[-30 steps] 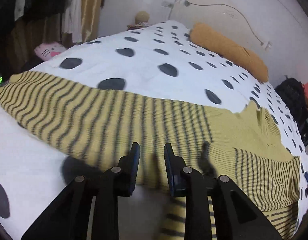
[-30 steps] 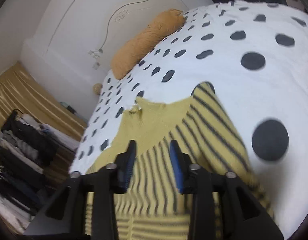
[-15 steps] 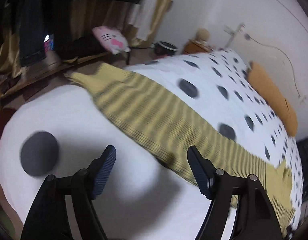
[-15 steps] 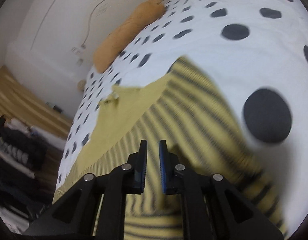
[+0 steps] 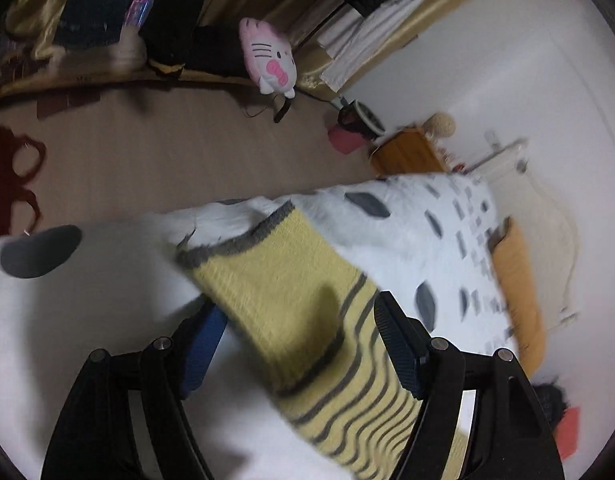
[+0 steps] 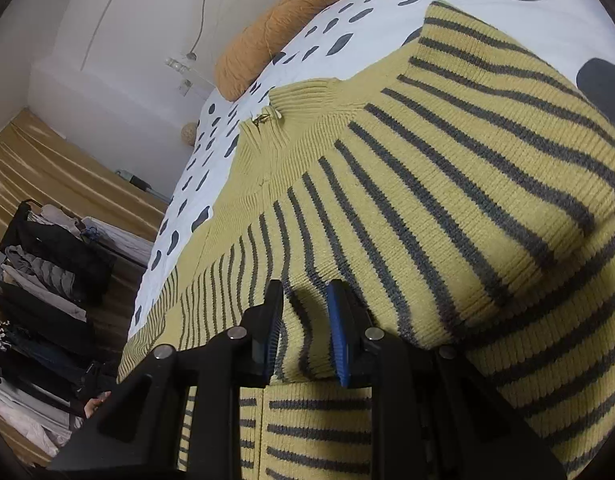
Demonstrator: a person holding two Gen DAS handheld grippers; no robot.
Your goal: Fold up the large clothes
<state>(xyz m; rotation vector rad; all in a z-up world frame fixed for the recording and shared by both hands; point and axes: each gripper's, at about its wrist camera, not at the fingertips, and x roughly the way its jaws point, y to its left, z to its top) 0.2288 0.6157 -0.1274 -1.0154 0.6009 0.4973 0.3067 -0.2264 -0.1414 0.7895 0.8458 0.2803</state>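
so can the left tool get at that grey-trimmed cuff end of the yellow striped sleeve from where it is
Probably yes. The left tool is open, its fingers either side of the yellow striped knit sleeve, and the grey-trimmed cuff lies just ahead on the spotted white bedcover with nothing covering it.

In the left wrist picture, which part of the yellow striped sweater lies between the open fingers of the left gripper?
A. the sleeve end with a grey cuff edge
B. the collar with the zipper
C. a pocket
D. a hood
A: between the wide-open fingers of the left gripper runs a narrow sleeve of the sweater, ending in a grey-edged cuff near the edge of the bed.
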